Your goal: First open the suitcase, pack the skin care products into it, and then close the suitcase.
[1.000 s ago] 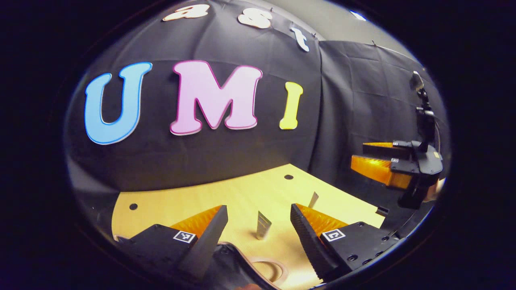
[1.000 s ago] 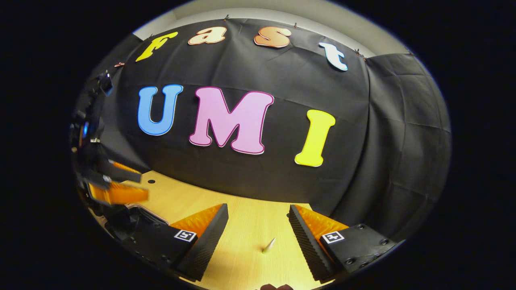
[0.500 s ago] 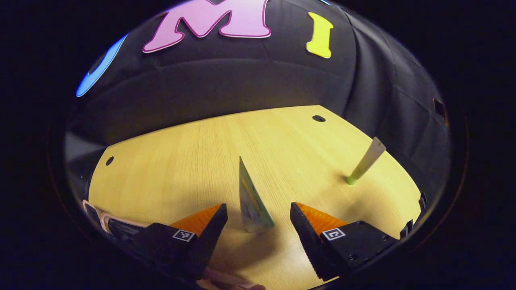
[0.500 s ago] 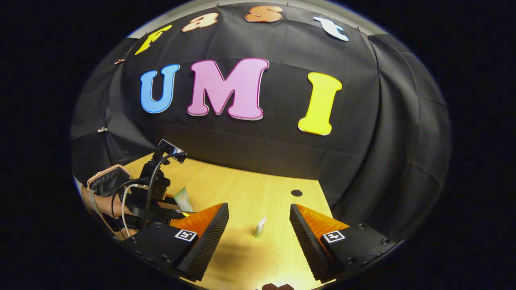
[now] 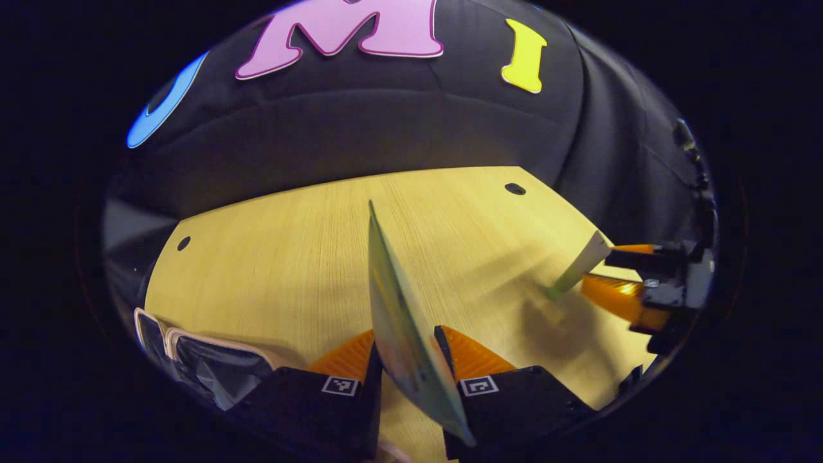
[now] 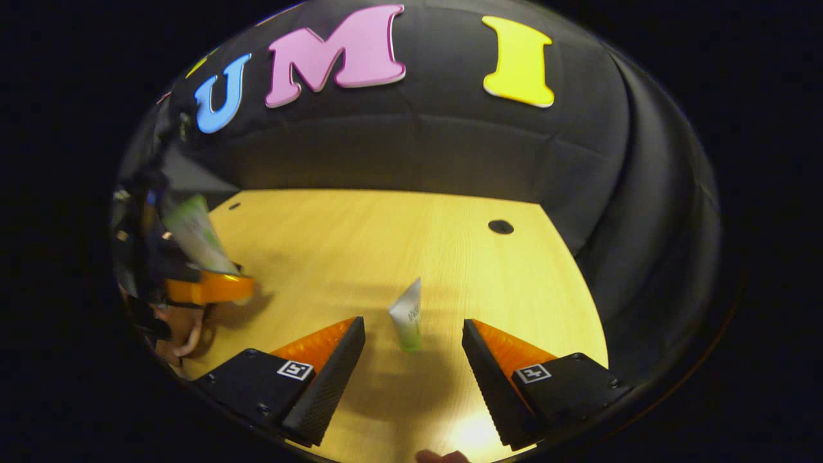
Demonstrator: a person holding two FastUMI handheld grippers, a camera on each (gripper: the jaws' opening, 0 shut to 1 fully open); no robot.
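Since 0.5 s ago left claw (image 5: 407,360) clamped flat tube (image 5: 398,321), lower end cut off; right claw (image 6: 413,350) apart, small tube (image 6: 407,316) between.

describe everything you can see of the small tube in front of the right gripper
The small tube is a soft-looking squeeze tube with a pale whitish body, a flat crimped end on top and a green cap at the bottom. It stands cap-down on the wooden table, leaning slightly. It sits ahead of the right gripper, between its open fingers but touching neither. In the left gripper view the same tube stands near the table's right side. Its print is too small to read.
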